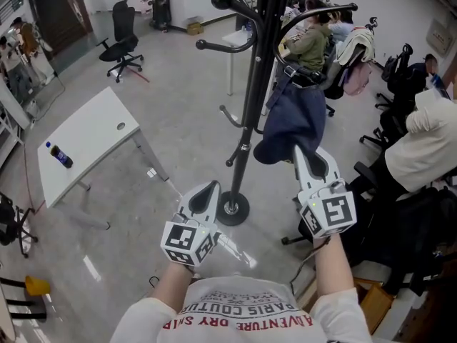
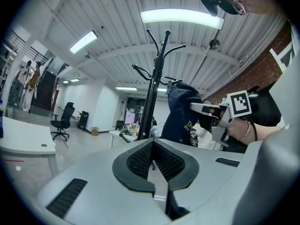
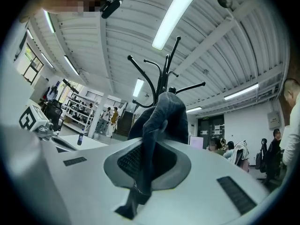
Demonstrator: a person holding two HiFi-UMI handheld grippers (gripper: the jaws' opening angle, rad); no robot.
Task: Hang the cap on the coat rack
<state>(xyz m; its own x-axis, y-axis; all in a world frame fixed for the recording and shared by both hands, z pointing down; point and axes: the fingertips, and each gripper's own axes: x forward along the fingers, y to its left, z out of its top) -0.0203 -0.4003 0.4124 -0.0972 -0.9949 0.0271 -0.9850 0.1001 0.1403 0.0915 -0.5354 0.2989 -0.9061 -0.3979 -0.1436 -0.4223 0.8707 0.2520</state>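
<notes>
The black coat rack (image 1: 255,70) stands ahead of me, its round base (image 1: 232,208) on the floor. A dark blue cap (image 1: 293,123) hangs to the right of the pole, its top close under a curved hook (image 1: 307,16). Whether it rests on a hook, I cannot tell. My right gripper (image 1: 298,151) is shut on the cap's lower edge; in the right gripper view the cap's fabric (image 3: 161,114) runs down between the pads. My left gripper (image 1: 209,186) is held low beside the pole, shut, with nothing in it. The left gripper view shows the rack (image 2: 152,97) and the cap (image 2: 180,111).
A white table (image 1: 86,145) with a dark bottle (image 1: 60,156) stands at the left. A black office chair (image 1: 121,45) is at the back left. Seated people (image 1: 307,38) and chairs draped with clothing (image 1: 428,148) crowd the right side.
</notes>
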